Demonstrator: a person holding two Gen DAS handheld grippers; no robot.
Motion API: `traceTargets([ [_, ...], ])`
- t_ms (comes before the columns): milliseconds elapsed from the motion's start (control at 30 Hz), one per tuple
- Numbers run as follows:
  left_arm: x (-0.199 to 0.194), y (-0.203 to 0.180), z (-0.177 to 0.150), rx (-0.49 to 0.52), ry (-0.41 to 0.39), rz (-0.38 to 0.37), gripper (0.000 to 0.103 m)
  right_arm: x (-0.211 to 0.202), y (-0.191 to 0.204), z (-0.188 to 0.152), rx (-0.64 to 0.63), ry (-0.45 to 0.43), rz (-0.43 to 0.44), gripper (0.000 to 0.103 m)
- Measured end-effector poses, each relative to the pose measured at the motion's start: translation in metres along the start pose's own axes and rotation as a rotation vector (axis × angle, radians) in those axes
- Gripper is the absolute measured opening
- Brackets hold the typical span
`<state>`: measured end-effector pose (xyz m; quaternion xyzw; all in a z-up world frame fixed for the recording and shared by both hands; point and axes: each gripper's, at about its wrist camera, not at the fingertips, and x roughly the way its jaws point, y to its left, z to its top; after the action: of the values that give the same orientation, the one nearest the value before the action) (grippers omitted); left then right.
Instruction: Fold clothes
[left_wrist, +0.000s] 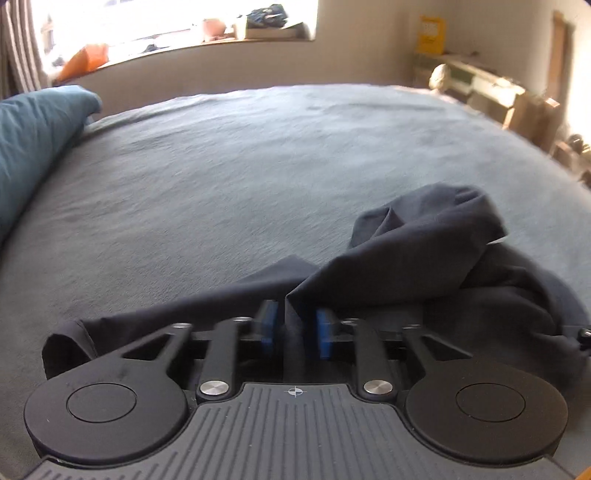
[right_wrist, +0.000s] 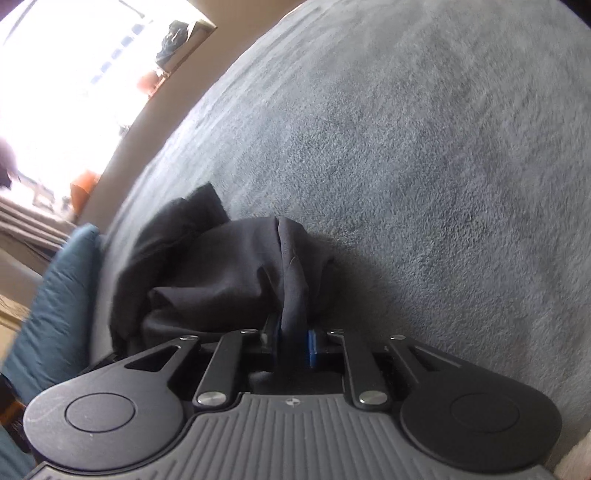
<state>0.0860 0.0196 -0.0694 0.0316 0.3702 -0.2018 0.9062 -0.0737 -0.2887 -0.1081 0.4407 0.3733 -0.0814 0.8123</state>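
Dark navy garment (left_wrist: 424, 251) lies crumpled on the grey bed cover (left_wrist: 240, 166), bunched just ahead of both pairs of fingers. Left gripper (left_wrist: 294, 330): blue pads (left_wrist: 269, 325) stand apart, a fold of the cloth running between them — not pressed by either pad. Right gripper (right_wrist: 293, 345): fingers nearly together, clamped on a gathered ridge of the same garment that rises up from between them. Teal pillow (left_wrist: 33, 147) sits well to the left of the left fingers, at the bed's edge. Window sill (left_wrist: 221, 40) beyond the bed.
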Motion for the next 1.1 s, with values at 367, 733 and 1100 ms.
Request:
traceTargets([
  [367, 0.01, 0.049, 0.011, -0.007, 0.12, 0.052, 0.093, -0.005, -0.016, -0.018, 0.18, 0.154, 0.192, 0.076],
  [733, 0.016, 0.009, -0.039, 0.052, 0.276, -0.048, 0.093, 0.03, -0.006, -0.019, 0.152, 0.153, 0.124, 0.039],
  [1100, -0.004, -0.03, -0.056, 0.019, 0.382, -0.299, 0.088, 0.042, 0.016, 0.01, -0.006, 0.118, 0.065, 0.021],
])
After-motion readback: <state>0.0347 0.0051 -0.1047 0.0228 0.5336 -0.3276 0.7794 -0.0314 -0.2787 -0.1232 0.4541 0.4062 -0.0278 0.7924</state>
